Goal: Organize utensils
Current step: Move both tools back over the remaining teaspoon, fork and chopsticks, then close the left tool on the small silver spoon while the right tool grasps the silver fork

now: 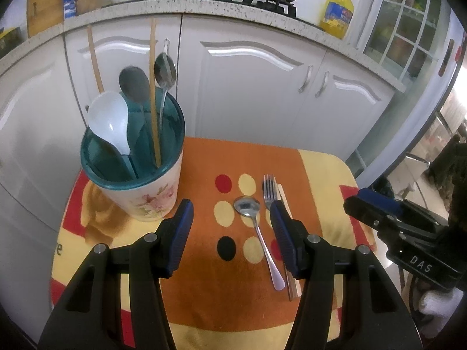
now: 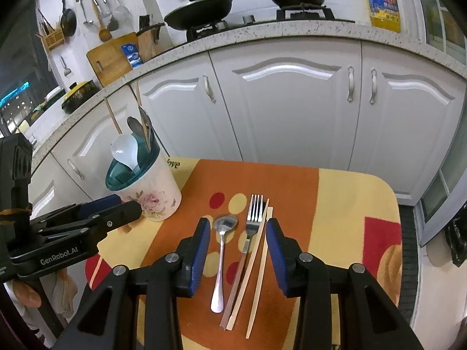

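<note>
A floral utensil holder (image 1: pixel 146 195) with a teal insert stands at the cloth's back left and holds a white plastic spoon (image 1: pixel 109 119), two metal spoons and chopsticks. It also shows in the right wrist view (image 2: pixel 151 192). On the cloth lie a metal spoon (image 2: pixel 221 256), a fork (image 2: pixel 251 227) and two chopsticks (image 2: pixel 258 274) side by side. My right gripper (image 2: pixel 238 227) is open and empty, hovering over them. My left gripper (image 1: pixel 232 213) is open and empty, just right of the holder, above the spoon (image 1: pixel 256 233) and the fork (image 1: pixel 270 189).
The orange and yellow spotted cloth (image 2: pixel 344 204) covers a small table in front of white cabinet doors (image 2: pixel 292 110). Above is a speckled counter (image 2: pixel 262 32) with a stove, pots and an oil bottle (image 2: pixel 382 3). The other gripper (image 1: pixel 402 227) shows at the right edge.
</note>
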### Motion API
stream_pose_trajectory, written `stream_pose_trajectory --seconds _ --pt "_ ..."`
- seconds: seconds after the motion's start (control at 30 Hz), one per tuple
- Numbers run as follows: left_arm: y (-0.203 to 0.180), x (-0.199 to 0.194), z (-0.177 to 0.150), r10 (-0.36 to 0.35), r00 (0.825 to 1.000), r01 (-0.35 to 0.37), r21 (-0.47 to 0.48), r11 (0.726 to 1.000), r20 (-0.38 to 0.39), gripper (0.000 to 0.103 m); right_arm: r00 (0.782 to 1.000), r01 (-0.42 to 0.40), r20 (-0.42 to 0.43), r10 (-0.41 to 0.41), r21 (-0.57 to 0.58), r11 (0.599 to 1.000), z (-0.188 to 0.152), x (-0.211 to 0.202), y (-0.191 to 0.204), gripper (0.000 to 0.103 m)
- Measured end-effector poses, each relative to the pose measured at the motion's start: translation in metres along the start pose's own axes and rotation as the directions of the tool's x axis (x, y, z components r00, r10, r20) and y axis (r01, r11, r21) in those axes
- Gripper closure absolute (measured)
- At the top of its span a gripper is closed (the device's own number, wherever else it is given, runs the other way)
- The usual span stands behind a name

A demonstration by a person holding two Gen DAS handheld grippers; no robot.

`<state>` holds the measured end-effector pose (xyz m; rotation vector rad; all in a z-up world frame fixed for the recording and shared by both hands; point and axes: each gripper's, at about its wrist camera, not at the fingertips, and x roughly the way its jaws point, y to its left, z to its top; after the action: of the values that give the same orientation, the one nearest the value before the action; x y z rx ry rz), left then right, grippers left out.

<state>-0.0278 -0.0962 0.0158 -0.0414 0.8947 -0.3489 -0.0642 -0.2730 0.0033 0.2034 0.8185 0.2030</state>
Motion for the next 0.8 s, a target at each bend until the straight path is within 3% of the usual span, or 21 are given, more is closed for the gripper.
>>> stream_pose_trajectory --seconds 0.47,0.67,0.8 --pt "0.009 0.039 -0.014 -0.042 0.992 0.035 -0.066 0.997 -0.116 0.049 0.995 -0.03 -0.095 0.035 0.055 0.998 -0.012 0.044 -0.02 0.065" --pt "0.006 0.06 -0.021 -0.087 0.981 0.071 -0.095 0.993 -0.171 0.049 0.989 -0.053 -0.139 0.059 0.045 0.998 -0.013 0.067 -0.025 0.065" --pt "0.006 0.077 -0.024 -0.166 0.963 0.136 -0.147 0.98 -0.211 0.049 0.986 -0.066 -0.151 0.071 0.038 0.997 -0.003 0.083 -0.035 0.069"
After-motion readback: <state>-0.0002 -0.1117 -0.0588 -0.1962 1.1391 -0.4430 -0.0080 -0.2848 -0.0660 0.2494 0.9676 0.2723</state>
